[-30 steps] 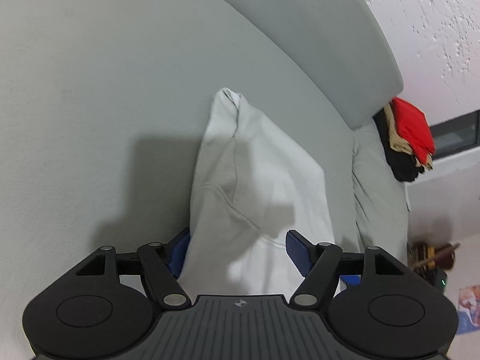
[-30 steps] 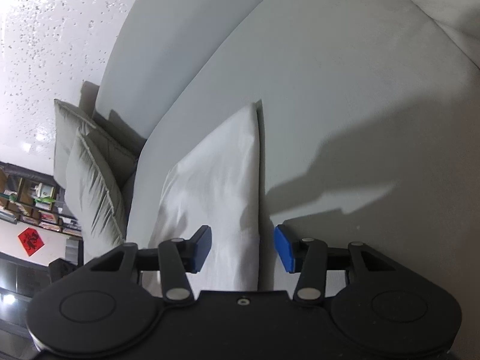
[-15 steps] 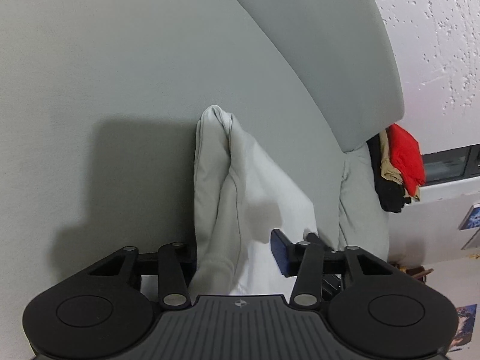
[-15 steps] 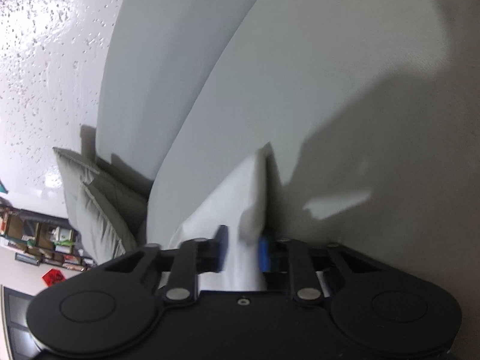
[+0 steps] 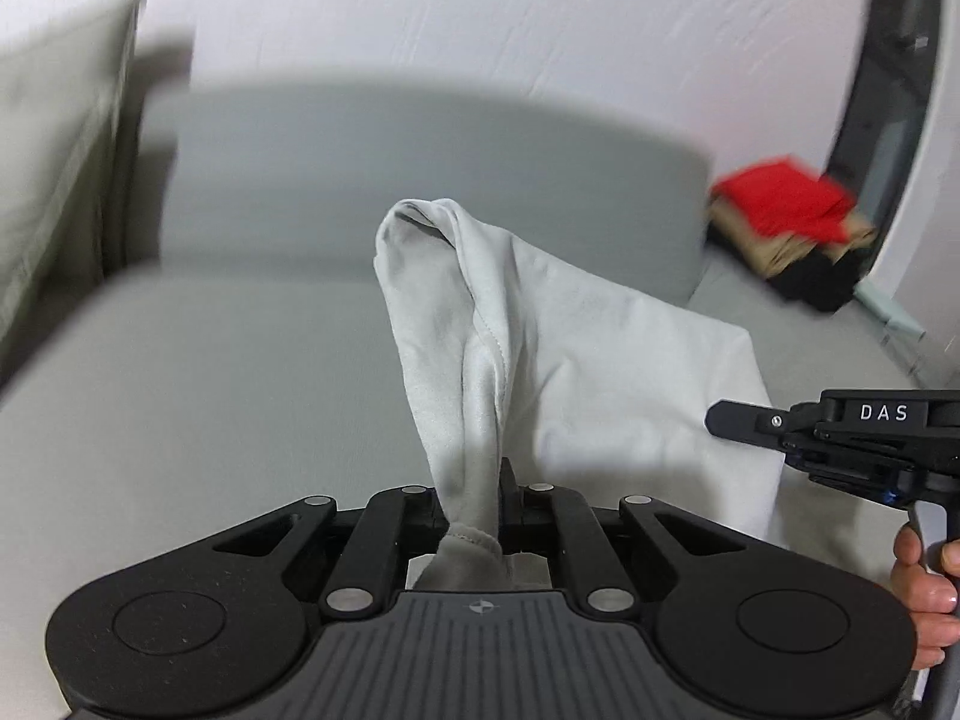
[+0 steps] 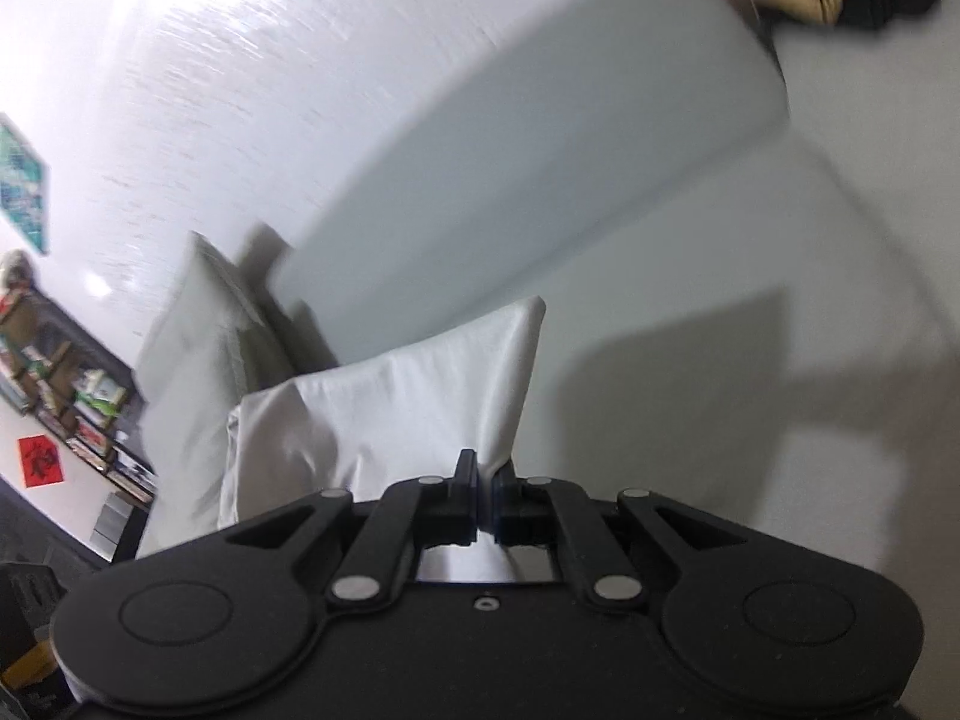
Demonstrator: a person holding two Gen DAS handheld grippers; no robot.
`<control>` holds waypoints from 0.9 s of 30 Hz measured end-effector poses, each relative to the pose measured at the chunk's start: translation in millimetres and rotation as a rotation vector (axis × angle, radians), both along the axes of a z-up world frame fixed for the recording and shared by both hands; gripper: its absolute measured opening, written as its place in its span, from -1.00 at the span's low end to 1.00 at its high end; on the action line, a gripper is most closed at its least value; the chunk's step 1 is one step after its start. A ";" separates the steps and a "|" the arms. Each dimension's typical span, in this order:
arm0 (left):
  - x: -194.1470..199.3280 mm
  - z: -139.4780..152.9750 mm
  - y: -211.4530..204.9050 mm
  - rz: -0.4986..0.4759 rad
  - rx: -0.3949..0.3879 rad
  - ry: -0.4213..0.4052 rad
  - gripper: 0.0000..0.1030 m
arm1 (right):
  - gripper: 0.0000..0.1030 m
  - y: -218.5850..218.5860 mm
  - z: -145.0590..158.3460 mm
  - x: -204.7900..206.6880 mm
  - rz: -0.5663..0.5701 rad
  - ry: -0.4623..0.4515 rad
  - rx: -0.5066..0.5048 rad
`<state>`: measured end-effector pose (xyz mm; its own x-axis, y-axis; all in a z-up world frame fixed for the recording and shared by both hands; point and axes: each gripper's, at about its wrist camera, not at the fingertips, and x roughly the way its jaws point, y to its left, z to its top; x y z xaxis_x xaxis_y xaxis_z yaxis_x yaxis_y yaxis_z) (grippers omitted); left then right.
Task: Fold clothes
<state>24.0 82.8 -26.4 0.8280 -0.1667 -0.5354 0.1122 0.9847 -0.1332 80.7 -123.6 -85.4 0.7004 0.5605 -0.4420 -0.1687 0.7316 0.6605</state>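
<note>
Left gripper and right gripper, jaws just closed, each clamp the white sweatshirt above the grey sofa.

A grey sofa is carrying everything here, its broad seat cushion lying bare and smooth across most of its width below a padded backrest. A pale grey garment is trailing down onto the seat toward the sofa's right half, its lower part resting on the cushion while its upper edges are lifted clear. A stack of folded clothes, red on top over tan and black, is sitting at the far right end of the seat, and pale cushions are leaning at the left end.
</note>
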 end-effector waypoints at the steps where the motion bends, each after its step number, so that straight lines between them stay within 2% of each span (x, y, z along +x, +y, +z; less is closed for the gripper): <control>1: -9.7 13.1 -7.7 -0.009 -0.003 -0.042 -0.86 | -0.92 -6.3 15.1 -12.0 -0.005 -0.043 -0.009; 8: -53.5 93.9 -94.6 -0.157 -0.089 -0.282 -0.86 | -0.92 -82.2 123.8 -98.0 -0.160 -0.385 -0.093; 10: -54.7 107.1 -132.1 -0.218 -0.139 -0.311 -0.86 | -0.92 -110.3 148.1 -121.5 -0.220 -0.440 -0.119; 14: -56.1 121.2 -196.8 -0.348 -0.206 -0.332 -0.85 | -0.92 -171.3 179.3 -160.6 -0.354 -0.477 -0.171; 17: -45.9 120.0 -245.9 -0.424 -0.229 -0.290 -0.85 | -0.92 -212.7 189.7 -176.9 -0.445 -0.455 -0.201; 20: -29.5 110.6 -293.1 -0.486 -0.279 -0.190 -0.85 | -0.92 -250.9 186.6 -183.0 -0.521 -0.403 -0.214; 25: 3.0 77.0 -371.0 -0.551 -0.306 -0.030 -0.85 | -0.92 -311.5 153.0 -172.6 -0.616 -0.308 -0.220; 27: 23.1 53.8 -384.5 -0.553 -0.307 0.042 -0.85 | -0.92 -334.0 134.7 -154.6 -0.643 -0.254 -0.218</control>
<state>47.0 -301.7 27.3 0.5549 -0.7150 -0.4253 0.5822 0.6989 -0.4155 -73.9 -457.7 49.3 0.9576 -0.0793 -0.2769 0.2108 0.8480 0.4862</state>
